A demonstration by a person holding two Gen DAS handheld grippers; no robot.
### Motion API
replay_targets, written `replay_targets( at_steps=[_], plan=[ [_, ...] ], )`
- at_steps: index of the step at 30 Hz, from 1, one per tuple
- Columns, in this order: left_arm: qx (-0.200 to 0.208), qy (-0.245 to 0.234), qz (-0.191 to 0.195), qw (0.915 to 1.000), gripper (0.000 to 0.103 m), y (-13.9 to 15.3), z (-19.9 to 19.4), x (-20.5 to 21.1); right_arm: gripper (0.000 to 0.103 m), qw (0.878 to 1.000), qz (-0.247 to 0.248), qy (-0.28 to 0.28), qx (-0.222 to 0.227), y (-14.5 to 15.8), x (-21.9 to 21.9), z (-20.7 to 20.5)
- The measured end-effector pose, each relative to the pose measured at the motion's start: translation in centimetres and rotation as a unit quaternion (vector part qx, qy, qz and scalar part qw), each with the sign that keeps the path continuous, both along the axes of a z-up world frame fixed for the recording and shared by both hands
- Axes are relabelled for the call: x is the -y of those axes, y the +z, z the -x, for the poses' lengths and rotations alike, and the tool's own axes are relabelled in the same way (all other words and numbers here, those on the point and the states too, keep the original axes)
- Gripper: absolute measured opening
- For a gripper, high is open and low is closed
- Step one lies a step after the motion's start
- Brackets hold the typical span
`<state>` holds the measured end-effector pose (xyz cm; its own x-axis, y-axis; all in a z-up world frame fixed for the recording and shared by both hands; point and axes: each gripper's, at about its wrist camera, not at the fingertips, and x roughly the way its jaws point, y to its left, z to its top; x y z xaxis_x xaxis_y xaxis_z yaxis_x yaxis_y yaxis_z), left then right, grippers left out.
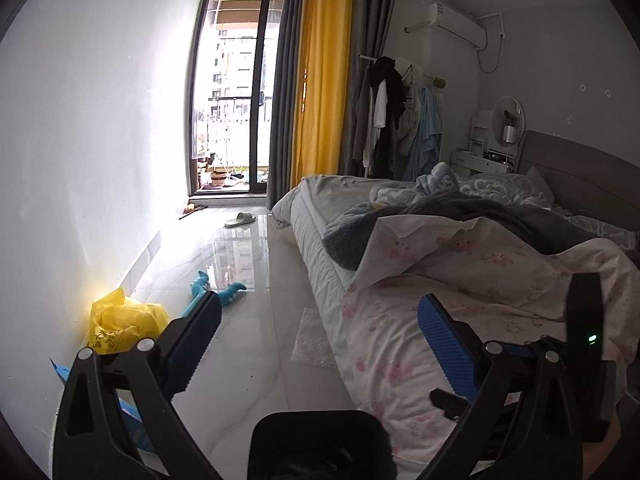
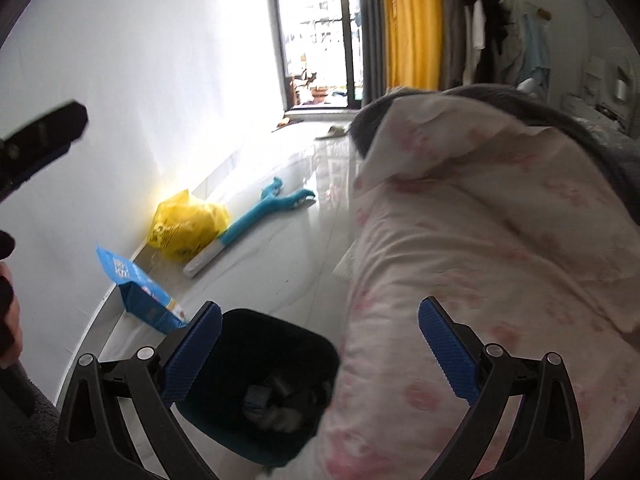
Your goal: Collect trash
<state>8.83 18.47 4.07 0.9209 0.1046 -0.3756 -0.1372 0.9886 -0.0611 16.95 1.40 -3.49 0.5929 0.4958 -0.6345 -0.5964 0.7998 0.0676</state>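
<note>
Both tools hang wide open and empty over a bedroom floor: the left tool (image 1: 318,320) points along the glossy tiles toward the balcony door (image 1: 236,92), the right tool (image 2: 320,332) tilts down over a dark bin (image 2: 280,360) standing beside the bed (image 2: 480,240). Dark scraps lie inside the bin, too blurred to identify. Against the white wall sit a crumpled yellow plastic bag (image 2: 184,226) and, nearer the bin, a blue packet (image 2: 140,288); a blue long-handled toy (image 2: 256,216) lies just beside the bag. A sheet of bubble wrap (image 1: 314,338) rests on the floor at the bed's edge.
</note>
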Motion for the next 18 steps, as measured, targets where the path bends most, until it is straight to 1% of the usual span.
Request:
replay_targets(
  at_steps=[5, 9, 13, 18],
  plan=[
    [-0.002, -0.022, 0.001, 0.9997, 0.1, -0.1, -1.0, 3.1, 0.1, 0.999, -0.014, -0.028, 0.035, 1.9, 5.3, 0.5],
    [-0.013, -0.018, -0.01, 0.9997, 0.1, -0.3, -1.8, 5.7, 0.1, 0.997, -0.027, -0.051, 0.051, 2.7, 9.2, 1.0],
    [-0.012, -0.027, -0.012, 0.9995, 0.1, -0.6, -1.7, 8.1, 0.1, 0.994, -0.032, -0.083, 0.063, 3.2, 13.6, 2.0],
    [-0.005, -0.046, -0.025, 0.9986, 0.1, -0.8, -0.6, 11.9, 0.1, 0.991, -0.038, -0.109, 0.074, 3.7, 18.0, 3.4]
  ],
)
